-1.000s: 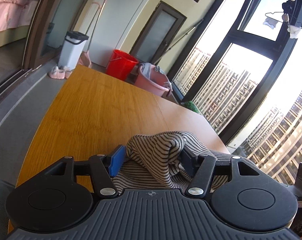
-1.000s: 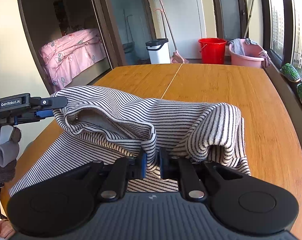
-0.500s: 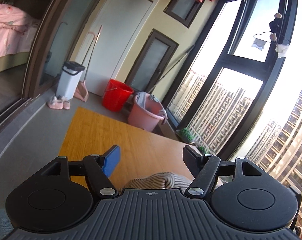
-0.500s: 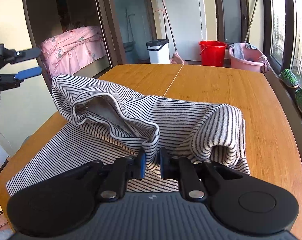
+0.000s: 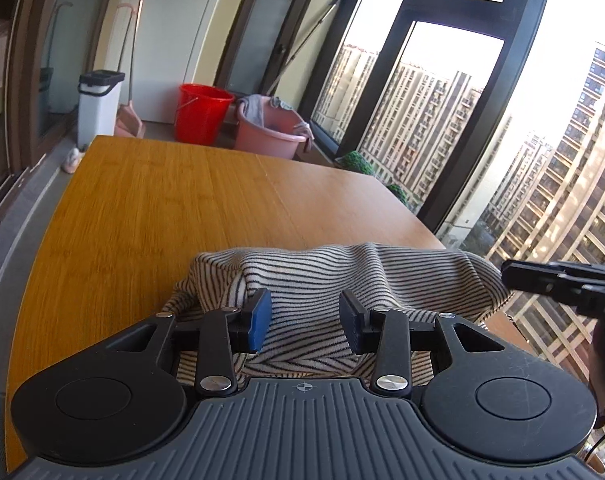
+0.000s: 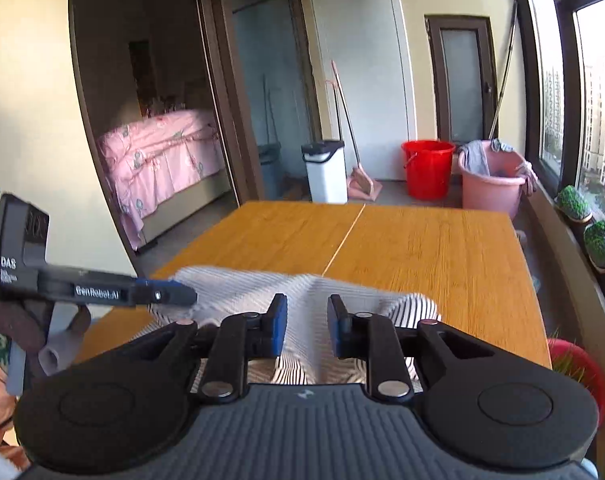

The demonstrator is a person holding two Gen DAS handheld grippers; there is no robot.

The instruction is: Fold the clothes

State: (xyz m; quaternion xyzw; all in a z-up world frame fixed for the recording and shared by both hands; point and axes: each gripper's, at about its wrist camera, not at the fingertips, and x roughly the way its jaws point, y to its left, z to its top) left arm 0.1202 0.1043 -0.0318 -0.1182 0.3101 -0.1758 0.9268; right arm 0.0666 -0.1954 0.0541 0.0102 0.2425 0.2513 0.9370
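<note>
Both grippers, left [image 5: 304,316] and right [image 6: 305,324], now stand apart, having released the bunched striped garment [image 5: 342,276] onto the wooden table [image 5: 162,208]: regrasp likely.

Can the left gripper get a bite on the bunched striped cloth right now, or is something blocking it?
Probably yes. The left gripper is open, with the black-and-white striped cloth heaped directly ahead on the wooden table, nothing between. The right gripper is also open and off to the side.

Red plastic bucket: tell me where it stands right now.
The red plastic bucket stands on the floor beyond the wooden table's far edge, between the white lidded bin and the pink plastic basin.
</note>
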